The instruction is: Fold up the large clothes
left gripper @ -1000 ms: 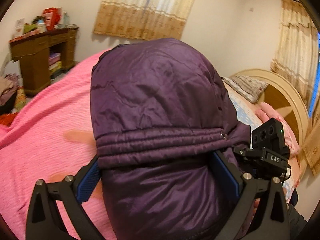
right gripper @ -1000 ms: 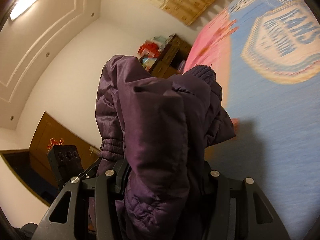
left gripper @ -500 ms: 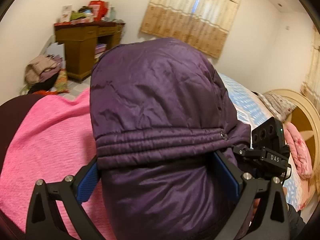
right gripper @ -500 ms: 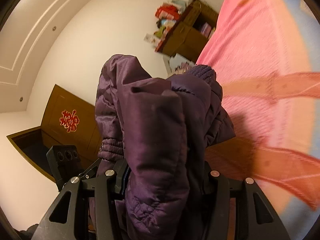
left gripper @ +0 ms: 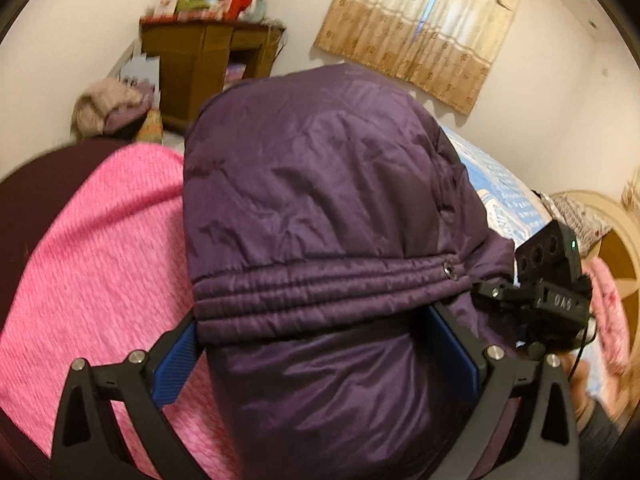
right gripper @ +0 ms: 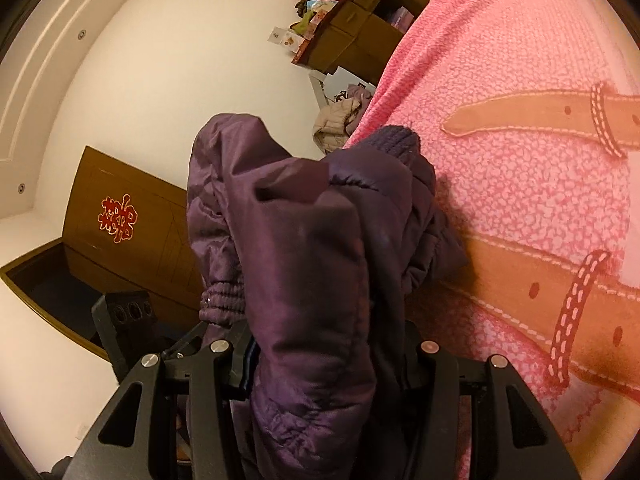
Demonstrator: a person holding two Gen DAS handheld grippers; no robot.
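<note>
Both your grippers grip the purple puffer jacket (left gripper: 320, 208).
Your left gripper (left gripper: 320, 344) and right gripper (right gripper: 324, 348) each clamp bunched padding, holding it above the pink blanket (left gripper: 100, 248).

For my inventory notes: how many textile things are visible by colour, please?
Purple: 1, the padded jacket, held by left claw and right claw.
Pink: 1, the blanket.
Beige: 1, the curtain.
Total: 3
</note>
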